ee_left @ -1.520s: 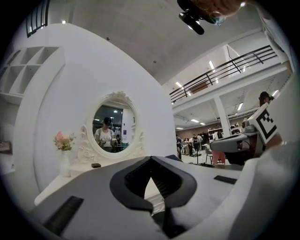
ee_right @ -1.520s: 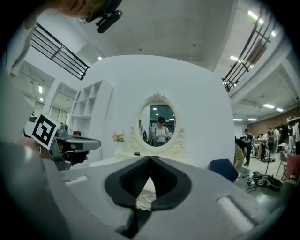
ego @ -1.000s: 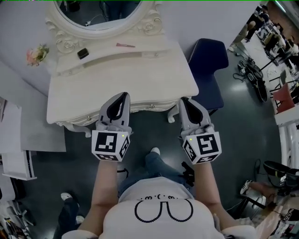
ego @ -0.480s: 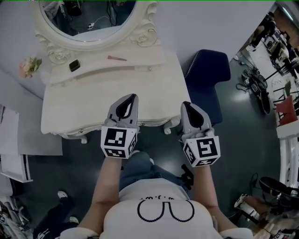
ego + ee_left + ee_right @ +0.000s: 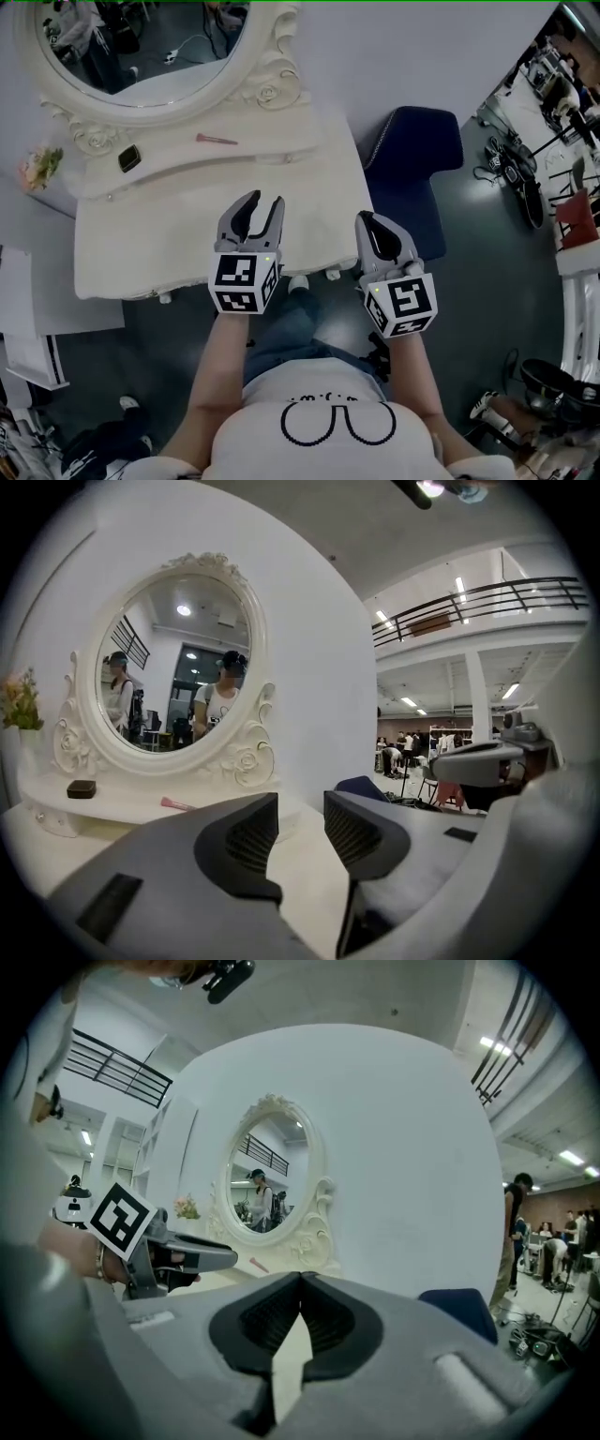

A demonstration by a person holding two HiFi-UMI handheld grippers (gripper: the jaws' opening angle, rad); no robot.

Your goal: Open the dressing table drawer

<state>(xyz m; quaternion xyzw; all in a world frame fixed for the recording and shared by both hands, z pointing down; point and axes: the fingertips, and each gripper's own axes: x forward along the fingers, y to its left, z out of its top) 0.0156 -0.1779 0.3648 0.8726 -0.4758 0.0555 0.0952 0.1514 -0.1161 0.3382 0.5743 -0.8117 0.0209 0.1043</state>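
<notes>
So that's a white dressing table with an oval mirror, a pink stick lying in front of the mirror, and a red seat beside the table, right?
Not quite: the seat is dark blue, not red, as the head view shows. The rest holds: a white dressing table with an oval mirror, and a pink stick lying in front of it.

Left claw (image 5: 264,202) opening, right claw (image 5: 368,218) closed

Plain white wall (image 5: 422,56) at the back, and a dark, slightly shiny floor (image 5: 469,281). A navy blue chair (image 5: 412,169) sits right up against the wall. Off to the right it's all cluttered workstations (image 5: 544,75) plus 1 red chair (image 5: 574,211). Higher up there's a balcony with a black railing (image 5: 478,602), a white pillar (image 5: 476,691) and strip lights (image 5: 459,585) on the ceiling.
</notes>
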